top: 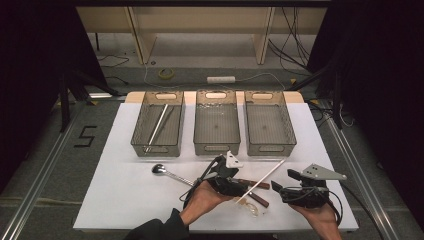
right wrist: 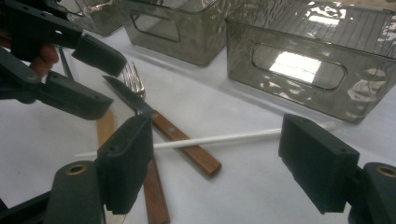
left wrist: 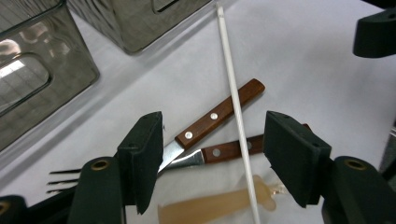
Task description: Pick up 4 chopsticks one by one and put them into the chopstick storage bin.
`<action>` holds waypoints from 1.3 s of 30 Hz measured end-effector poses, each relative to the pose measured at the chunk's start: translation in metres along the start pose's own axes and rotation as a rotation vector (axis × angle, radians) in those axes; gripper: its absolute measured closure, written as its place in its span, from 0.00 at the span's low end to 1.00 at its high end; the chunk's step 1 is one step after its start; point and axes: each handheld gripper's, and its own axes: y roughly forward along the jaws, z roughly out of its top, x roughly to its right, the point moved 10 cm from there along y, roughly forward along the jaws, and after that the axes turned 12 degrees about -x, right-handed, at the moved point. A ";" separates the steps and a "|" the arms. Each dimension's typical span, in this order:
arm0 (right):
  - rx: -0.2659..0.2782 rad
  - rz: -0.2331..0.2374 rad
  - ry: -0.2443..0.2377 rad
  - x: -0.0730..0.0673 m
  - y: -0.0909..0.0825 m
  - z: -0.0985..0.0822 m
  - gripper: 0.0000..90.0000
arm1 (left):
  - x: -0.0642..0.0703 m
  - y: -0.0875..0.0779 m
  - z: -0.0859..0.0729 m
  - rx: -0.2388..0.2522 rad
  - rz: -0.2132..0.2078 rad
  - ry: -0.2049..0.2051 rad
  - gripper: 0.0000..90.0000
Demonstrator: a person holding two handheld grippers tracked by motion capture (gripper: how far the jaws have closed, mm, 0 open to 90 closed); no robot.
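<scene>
My left claw (left wrist: 212, 163) is part open, jaws apart with nothing pressed between the pads. It hangs over the cutlery pile at the front of the counter (top: 120, 200), straddling the white chopstick (left wrist: 236, 107) without touching it. My right claw (right wrist: 219, 168) stands wide and holds nothing, just right of the pile in the high view.

The white chopstick is thin, straight and plain white. It lies diagonally across 2 wooden-handled pieces: a knife (left wrist: 212, 116) with a riveted brown handle and a second riveted handle (left wrist: 229, 150) under it. Its far tip points toward the right-hand bin (top: 270, 127).

Also in the pile: a fork (right wrist: 133, 79) with tines by the knife blade, and a pale translucent utensil (left wrist: 215, 203) just below the left claw. A metal spoon (top: 167, 172) lies left of the pile, bowl well clear of it.

3 clear grey bins sit in a row at the back of the counter. The left bin (top: 157, 127) has 1 long pale stick (top: 157, 125) lying in it.

Hard to read: the near end of the white chopstick is cut off at the bottom edge of the left claw's view. The pale utensil is cut off too, so I can't tell its type. The second handle's blade end sits behind my left jaw.
</scene>
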 end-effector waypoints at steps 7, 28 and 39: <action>0.002 -0.003 0.008 0.003 -0.001 -0.001 0.30 | 0.010 0.021 0.004 -0.036 0.000 0.032 0.53; 0.003 -0.005 0.012 0.006 -0.001 -0.001 0.30 | 0.024 0.049 0.000 -0.081 -0.015 0.051 0.70; 0.003 -0.003 0.011 0.005 0.000 -0.001 0.30 | 0.026 0.054 0.002 -0.110 -0.016 0.039 0.77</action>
